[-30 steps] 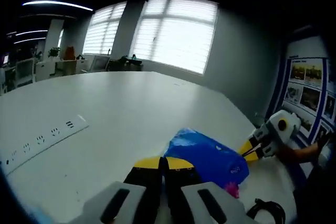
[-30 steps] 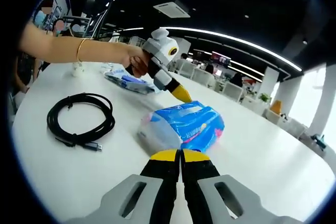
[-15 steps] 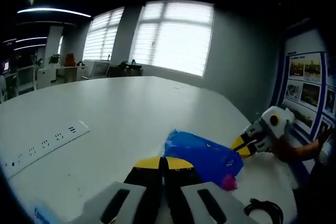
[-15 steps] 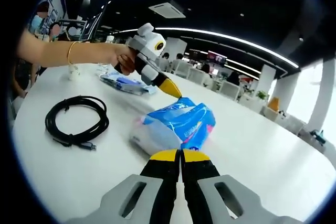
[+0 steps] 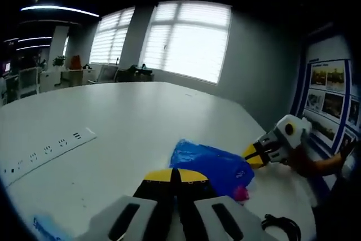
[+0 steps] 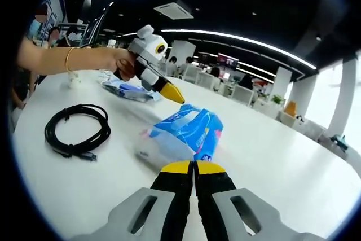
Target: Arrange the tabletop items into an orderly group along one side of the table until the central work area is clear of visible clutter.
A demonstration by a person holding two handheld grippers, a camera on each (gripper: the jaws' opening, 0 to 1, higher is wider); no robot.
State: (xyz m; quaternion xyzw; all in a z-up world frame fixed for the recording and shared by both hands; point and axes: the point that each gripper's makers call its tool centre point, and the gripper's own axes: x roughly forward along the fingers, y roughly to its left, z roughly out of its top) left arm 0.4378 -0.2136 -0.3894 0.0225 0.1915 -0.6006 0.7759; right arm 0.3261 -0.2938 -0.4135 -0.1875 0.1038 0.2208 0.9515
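Blue package (image 5: 211, 163): near edge hidden behind the left gripper (image 5: 172, 175). Black cable (image 5: 280, 225): cut off by the picture's edge. Package print (image 6: 189, 131): too blurred to read. Wall posters (image 5: 327, 97): unreadable.

My left tongs (image 5: 172, 174) jaws pressed together, right tongs (image 6: 195, 167) jaws together too, my bare forearm (image 6: 62, 59) extended.

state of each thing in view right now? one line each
Blue pack: on the table, pinched at both ends.
Left gripper: shut on the blue pack.
Right gripper: shut on the blue pack.
Black cable: coiled, lying loose.
Power strip: lying flat, nothing plugged in.
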